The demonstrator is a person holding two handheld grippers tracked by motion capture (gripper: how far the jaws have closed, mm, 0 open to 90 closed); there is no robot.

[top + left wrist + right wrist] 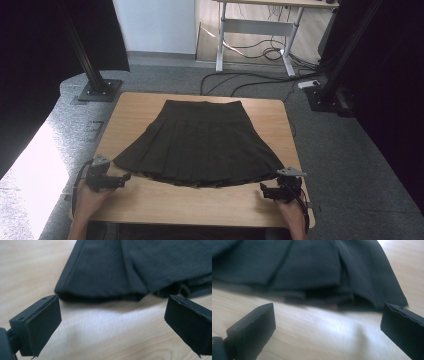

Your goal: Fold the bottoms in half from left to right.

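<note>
Left tongs (129,176), right tongs (261,189) spread, just short of skirt (200,145) hem corners on table (200,202).

both hands are bare, no sleeves showing. the left gripper (124,178) and right gripper (263,190) are black, each topped by a grey three-cornered plate, trailing a black cable, with blocky square-ended jaws.

Grey carpet floor (345,150) surrounds the wooden table (200,202); a white-legged desk (260,25) stands beyond, cables (260,50) beneath it, black curtains (30,60) either side, bright light at left
</note>
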